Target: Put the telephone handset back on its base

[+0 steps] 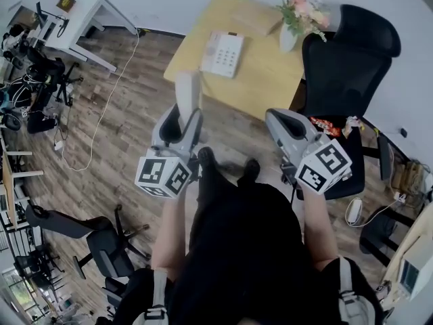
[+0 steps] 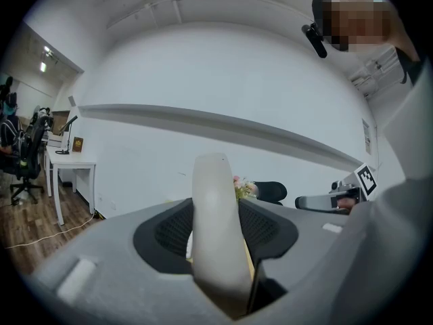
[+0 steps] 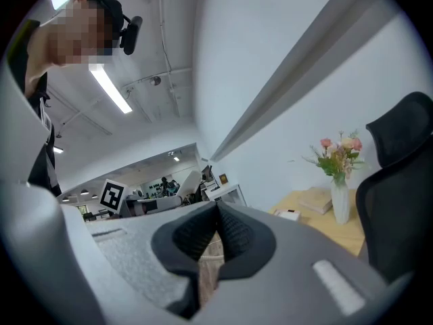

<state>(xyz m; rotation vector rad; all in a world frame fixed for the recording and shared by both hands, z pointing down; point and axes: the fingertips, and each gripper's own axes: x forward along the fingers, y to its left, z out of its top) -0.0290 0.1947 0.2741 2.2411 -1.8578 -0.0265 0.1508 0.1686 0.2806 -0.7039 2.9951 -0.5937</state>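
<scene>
Jaws of the left gripper (image 1: 184,122) are clamped on the white handset (image 1: 185,92), which stands up between them with its end poking past the tips, over the wood floor (image 1: 128,107) on the near side of the table (image 1: 265,80). To its right, the right gripper (image 1: 277,118) has its jaws pressed together on nothing (the tips meet). Farther off, the phone base (image 1: 222,53) lies on the table, well apart from the handset. A vase of flowers (image 1: 289,36) stands at the far right, beside a black chair (image 1: 342,73).
</scene>
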